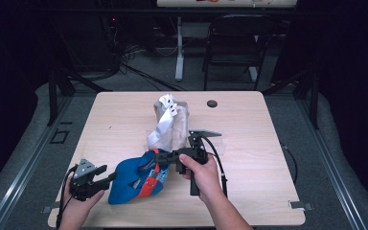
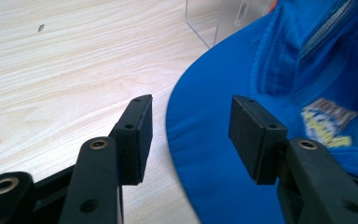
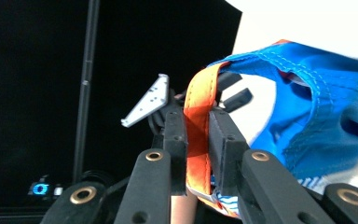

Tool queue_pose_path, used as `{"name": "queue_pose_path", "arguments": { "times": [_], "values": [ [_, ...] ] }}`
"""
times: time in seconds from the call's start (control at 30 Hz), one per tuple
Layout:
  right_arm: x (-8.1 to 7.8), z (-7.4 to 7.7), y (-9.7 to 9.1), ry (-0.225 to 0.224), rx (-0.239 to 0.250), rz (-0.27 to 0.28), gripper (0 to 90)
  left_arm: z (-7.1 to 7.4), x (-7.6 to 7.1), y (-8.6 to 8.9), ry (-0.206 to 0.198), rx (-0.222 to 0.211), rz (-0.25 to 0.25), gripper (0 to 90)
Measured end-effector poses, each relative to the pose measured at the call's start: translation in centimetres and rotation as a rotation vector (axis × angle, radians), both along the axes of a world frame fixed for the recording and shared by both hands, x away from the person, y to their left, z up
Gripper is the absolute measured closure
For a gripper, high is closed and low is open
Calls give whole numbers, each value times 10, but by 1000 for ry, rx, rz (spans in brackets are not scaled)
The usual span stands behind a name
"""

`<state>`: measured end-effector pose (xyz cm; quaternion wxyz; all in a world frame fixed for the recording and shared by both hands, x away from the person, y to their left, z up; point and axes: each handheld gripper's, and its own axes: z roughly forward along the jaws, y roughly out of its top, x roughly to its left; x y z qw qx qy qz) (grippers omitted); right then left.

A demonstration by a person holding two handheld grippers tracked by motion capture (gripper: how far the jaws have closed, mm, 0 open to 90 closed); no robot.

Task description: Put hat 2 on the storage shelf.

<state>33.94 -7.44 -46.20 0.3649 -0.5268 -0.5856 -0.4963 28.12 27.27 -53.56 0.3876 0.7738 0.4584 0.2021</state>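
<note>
the wooden table (image 1: 124, 120) carries everything here, and the biggest thing on it is the blue cap (image 1: 134, 182), lying near the front edge, left of centre, with its brim pointing toward the left gripper (image 1: 106, 175). it looks light and mostly soft: the crown sags and folds where it is lifted, while the brim seems stiffer and holds its curve. the cloth doesn't look slippery, and i see nothing fragile about it. the brim edge looks like the firm place to take hold, and the strap at the back the other.

just behind the cap stands a crumpled beige and white cap (image 1: 170, 122), upright and close enough that pulling the blue one backward could knock it. a clear plastic stand (image 2: 214, 21) sits on the table just beyond the brim, easy to miss and easy to bump. a small dark disc (image 1: 212, 103) lies well apart near the far edge and is no bother.

the right gripper (image 3: 198, 154) is clenched on the orange strap (image 3: 198, 121) of the blue cap, the band pinched flat between its pads, with blue cloth hanging off to one side. the left gripper's jaws are spread apart, with the brim's edge lying between the pads (image 2: 140, 135) but not pressed by them.
</note>
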Motion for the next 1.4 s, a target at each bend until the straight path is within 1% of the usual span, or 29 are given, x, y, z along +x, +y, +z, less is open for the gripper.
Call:
{"name": "queue_pose_path", "arguments": {
  "times": [0.03, 0.07, 0.1, 0.13, 0.17, 0.2, 0.23, 0.3, 0.37, 0.4, 0.43, 0.5, 0.57, 0.7, 0.8, 0.9, 0.93, 0.97, 1.1, 1.13, 1.2, 1.27, 1.3, 1.33, 1.4],
  "values": [
    [1, 2, 0, 2, 14, 8, 783, 0, 0, 0, -1, 1, -1, 504],
    [2, 4, 1, 1, 24, 5, 783, 0, 0, 0, -1, 1, 1, 505],
    [3, 7, 1, 0, 30, 21, 783, 0, 0, 1, -1, 2, 0, 504],
    [2, 9, 3, 17, 52, -4, 783, 0, 0, 1, -1, 3, 1, 504],
    [2, 12, 1, 27, 71, 10, 783, 0, 0, 1, 1, 3, 4, 504],
    [2, 14, 1, 38, 96, -3, 783, 0, 0, 2, 3, 5, 1, 504],
    [3, 15, -1, 31, 98, 17, 783, 0, 0, 2, 3, 2, 2, 505],
    [2, 19, -4, 34, 106, -5, 784, 0, 0, 2, 2, 1, 6, 504],
    [3, 24, -8, 23, 105, -11, 784, 1, 0, 4, 5, 9, 3, 504],
    [2, 27, -11, 24, 104, -20, 784, 1, 0, 4, 5, 7, 5, 505],
    [2, 29, -13, 19, 101, -16, 784, 1, 0, 4, 5, 8, 5, 505],
    [1, 35, -19, 9, 96, -32, 784, 1, 0, 4, 5, 9, 6, 505],
    [-1, 41, -26, -1, 95, -36, 784, 1, 0, 4, 10, 14, 8, 505],
    [-5, 54, -44, -25, 70, -54, 784, 0, 1, 4, 11, 12, 8, 505],
    [-7, 63, -59, -42, 61, -73, 784, -1, 2, 3, 7, 8, 8, 505],
    [-8, 74, -73, -63, 41, -99, 784, -1, 2, 2, 1, 3, 10, 505],
    [-8, 77, -78, -67, 37, -108, 784, 0, 2, 2, 12, 9, 5, 505],
    [-7, 80, -83, -69, 40, -116, 784, 0, 2, 2, 13, 9, 4, 505],
    [-5, 88, -95, -82, 27, -139, 784, 0, 2, -2, 4, 2, 5, 505],
    [-4, 90, -98, -83, 25, -143, 784, 0, 2, -2, 12, 4, 0, 505],
    [-2, 93, -101, -88, 20, -150, 784, 1, 1, -3, 8, -7, -4, 505],
    [-1, 95, -104, -92, 18, -157, 784, 3, 0, -6, 4, -41, -10, 505],
    [0, 96, -106, -89, 16, -161, 784, 5, 0, -7, 9, -46, -22, 505],
    [0, 97, -108, -90, 13, -166, 784, 7, -1, -10, -6, -64, -31, 505],
    [2, 101, -113, -90, 4, -172, 784, 12, -3, -17, -18, -76, -50, 506]
  ]
}}
